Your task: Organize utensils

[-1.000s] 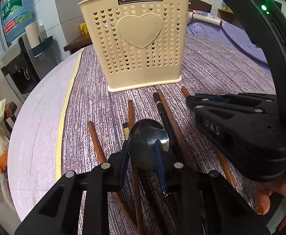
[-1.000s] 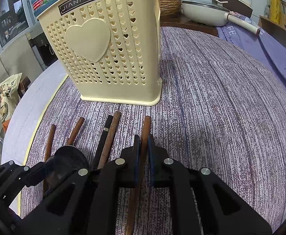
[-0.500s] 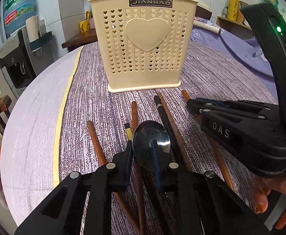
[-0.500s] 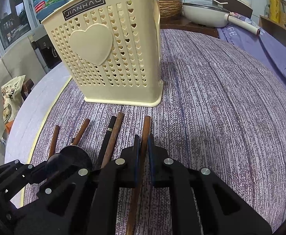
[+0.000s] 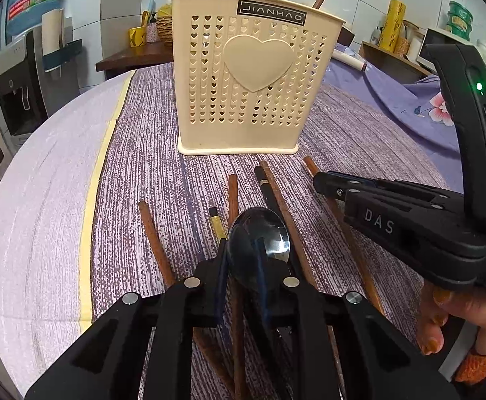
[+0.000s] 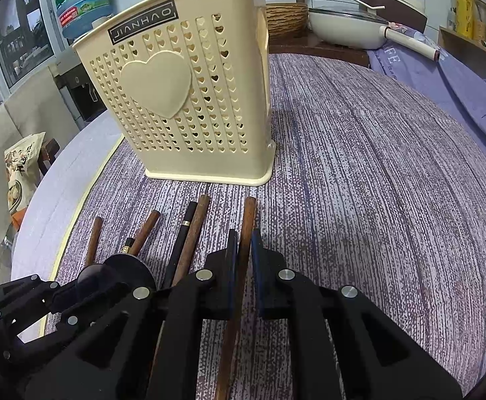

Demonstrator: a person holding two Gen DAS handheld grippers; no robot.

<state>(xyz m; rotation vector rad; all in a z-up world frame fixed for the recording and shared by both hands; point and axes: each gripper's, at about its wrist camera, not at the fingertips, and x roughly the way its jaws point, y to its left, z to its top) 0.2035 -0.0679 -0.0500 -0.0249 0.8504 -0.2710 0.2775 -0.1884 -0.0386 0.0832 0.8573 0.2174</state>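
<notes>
left gripper [image 5: 243, 260] closing on spoon [image 5: 259, 236] (for lifting) | right gripper [image 6: 242, 246] clamped on brown chopstick [image 6: 248, 213] | bound for basket [image 5: 253, 76]

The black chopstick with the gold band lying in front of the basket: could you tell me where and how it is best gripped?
Grip the black chopstick near its free far end, just past the gold band, coming from above with fingers either side of its width. It lies flat, tight against a brown chopstick on its right, and its near part runs under the grippers, so the far end offers most room.
</notes>
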